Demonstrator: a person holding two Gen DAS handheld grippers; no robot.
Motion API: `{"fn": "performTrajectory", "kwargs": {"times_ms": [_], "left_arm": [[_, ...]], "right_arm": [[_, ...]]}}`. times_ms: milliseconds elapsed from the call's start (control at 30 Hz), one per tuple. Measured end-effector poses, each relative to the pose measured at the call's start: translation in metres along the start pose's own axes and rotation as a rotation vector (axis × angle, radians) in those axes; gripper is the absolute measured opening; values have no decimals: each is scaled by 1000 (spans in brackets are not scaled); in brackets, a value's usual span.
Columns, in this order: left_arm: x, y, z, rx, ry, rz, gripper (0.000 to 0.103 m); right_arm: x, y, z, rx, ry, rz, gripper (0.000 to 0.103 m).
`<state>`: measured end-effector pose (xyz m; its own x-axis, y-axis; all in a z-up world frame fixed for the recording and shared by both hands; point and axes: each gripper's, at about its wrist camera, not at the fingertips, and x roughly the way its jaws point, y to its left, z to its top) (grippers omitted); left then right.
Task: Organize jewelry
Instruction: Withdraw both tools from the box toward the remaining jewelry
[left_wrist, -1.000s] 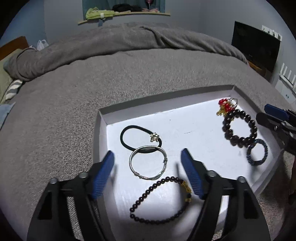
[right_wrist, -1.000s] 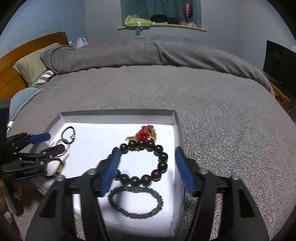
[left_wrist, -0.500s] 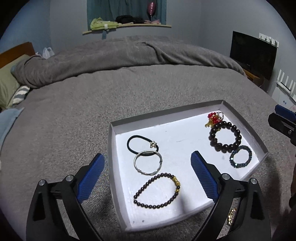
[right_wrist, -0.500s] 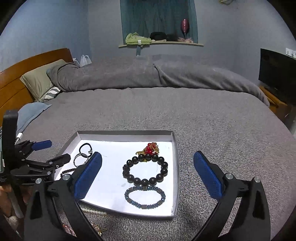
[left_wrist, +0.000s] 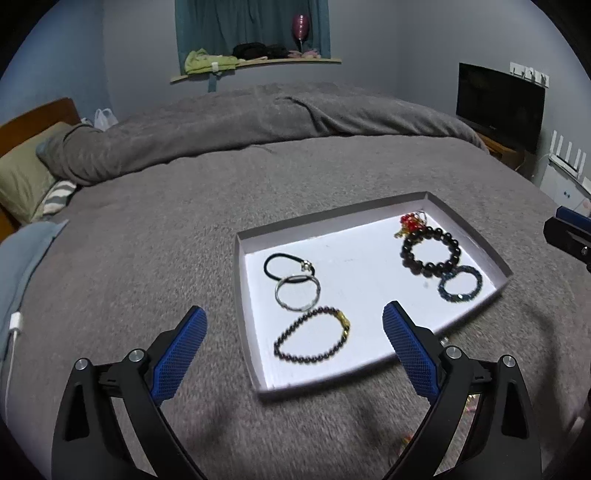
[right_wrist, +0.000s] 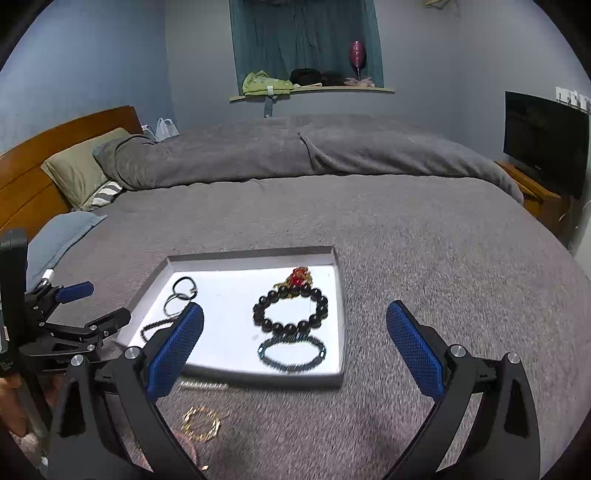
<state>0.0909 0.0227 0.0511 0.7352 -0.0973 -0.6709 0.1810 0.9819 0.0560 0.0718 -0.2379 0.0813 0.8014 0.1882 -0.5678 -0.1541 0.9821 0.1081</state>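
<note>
A white tray (left_wrist: 243, 302) (right_wrist: 341, 317) lies on the grey bed. It holds a black hair tie (left_wrist: 273, 260), a silver bangle (left_wrist: 297, 293), a thin dark bead bracelet with a gold charm (left_wrist: 314, 339), a big black bead bracelet (left_wrist: 430, 251) (right_wrist: 290, 308), a red and gold charm (left_wrist: 410, 221) (right_wrist: 297, 277) and a blue bead bracelet (left_wrist: 460, 284) (right_wrist: 291, 352). My left gripper (left_wrist: 293, 343) is open and empty, above the tray's near edge. My right gripper (right_wrist: 295, 339) is open and empty, also near the tray's front. A gold chain (right_wrist: 201, 422) lies on the blanket in front of the tray.
The grey blanket (left_wrist: 166, 221) covers the whole bed, with a folded duvet (right_wrist: 295, 155) and pillows (right_wrist: 77, 170) at the back. A TV (right_wrist: 545, 142) stands at the right. A charging cable (left_wrist: 14, 325) lies at the left edge.
Both grippers have pulled back and up from the tray and opened wider. The tray's jewelry has not moved.
</note>
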Motion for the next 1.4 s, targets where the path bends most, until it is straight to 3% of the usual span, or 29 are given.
{"fn": "performTrajectory", "kwargs": {"times_ms": [400,833,1067,1400], "left_arm": [[-47,-3,-23,-13,-61,5,96],[-66,-10,-79,-6,-8,-17,97],[-58,-26,-103,-10,33,-85,97],[-32,-57,-109,30,71,-151,97]], "right_arm": [[-30,6,-22,-7,10,16,98],[-32,9,-59,-52,82,15,98],[-26,10,-81,-65,131,22,98],[-19,6,-89,-59,154,34,98]]}}
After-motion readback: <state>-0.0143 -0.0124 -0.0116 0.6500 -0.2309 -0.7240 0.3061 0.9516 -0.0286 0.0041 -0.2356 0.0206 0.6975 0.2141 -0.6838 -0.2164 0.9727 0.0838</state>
